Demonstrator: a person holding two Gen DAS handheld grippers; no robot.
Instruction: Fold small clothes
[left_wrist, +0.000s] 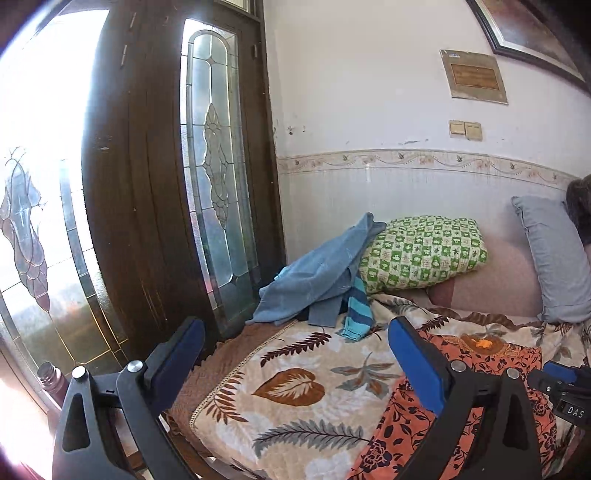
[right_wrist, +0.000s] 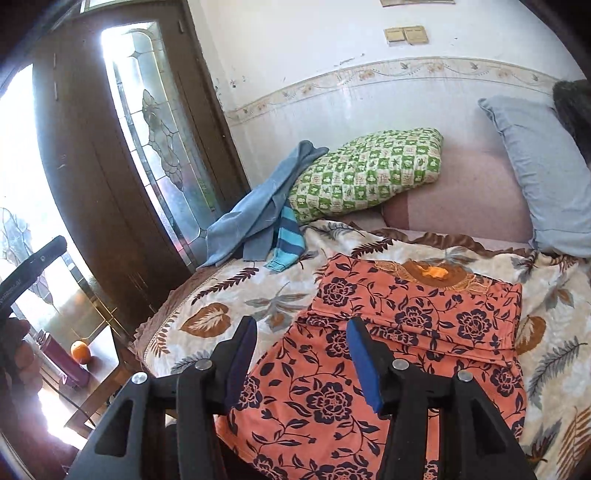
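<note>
left gripper (left_wrist: 295, 354): jaws spread wide, nothing between them; held above the near edge of the bed, clear of all cloth.
right gripper (right_wrist: 301, 354): jaws about half apart, nothing gripped; held over the near part of the orange dress, not touching it as far as can be seen.
orange dress (right_wrist: 388, 354): orange fabric with a dark floral print, laid on the leaf-print blanket (right_wrist: 207, 310) in the middle of the bed. Neck end with brown yoke is on the far side. One layer seems doubled over, a fold edge runs across the dress just beyond the right gripper. The lower part hangs toward the near bed edge, a bit wrinkled.
progress: judged as partway. One fold looks made on the orange dress; the long near section is left to be brought up, then probably a last halving. No finished stack is seen.
unfolded pile (right_wrist: 255, 218): blue garment plus a striped teal piece, crumpled at the far-left of the orange dress, beside the door (right_wrist: 110, 177). Judged as still to be folded.
green pillow (right_wrist: 369, 170): behind the orange dress, touching the blue pile.
grey pillow (right_wrist: 546, 177): far right of the orange dress, against the wall.
handling: thin soft fabric, likely to slip and crease when lifted.
</note>
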